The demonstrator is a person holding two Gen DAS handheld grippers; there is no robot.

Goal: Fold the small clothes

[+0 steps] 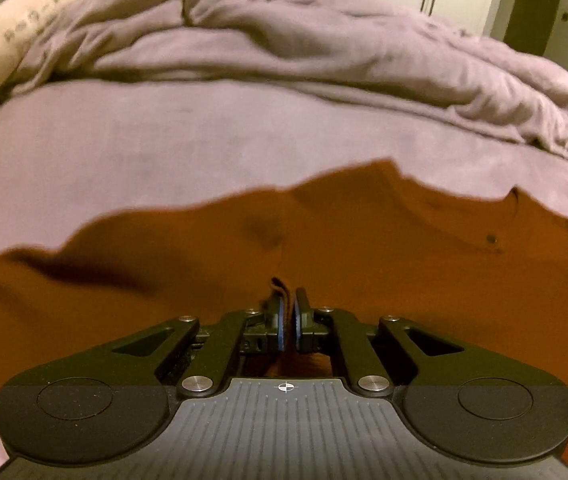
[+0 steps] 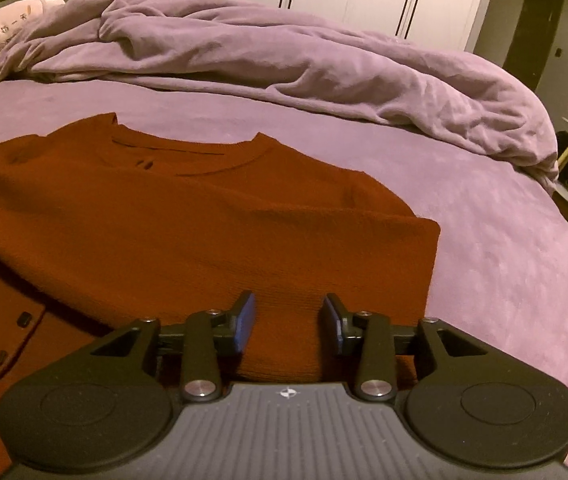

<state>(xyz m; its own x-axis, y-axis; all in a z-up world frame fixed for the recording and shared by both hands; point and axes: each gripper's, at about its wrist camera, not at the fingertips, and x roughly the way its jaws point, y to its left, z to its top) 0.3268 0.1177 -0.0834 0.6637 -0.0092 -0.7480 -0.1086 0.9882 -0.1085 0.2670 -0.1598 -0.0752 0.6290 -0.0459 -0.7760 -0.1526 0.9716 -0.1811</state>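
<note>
left gripper [image 1: 287, 300]: pinched on rust sweater [image 2: 188, 216] | right gripper [image 2: 289, 314]: spread over sweater's ribbed hem | sweater laid on purple bed [image 2: 504, 260]

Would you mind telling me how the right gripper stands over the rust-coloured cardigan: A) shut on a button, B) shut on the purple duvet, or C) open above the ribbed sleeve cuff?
C: the right gripper has its blue pads apart, with the ribbed cuff of the cardigan showing between them, unpinched.
</note>
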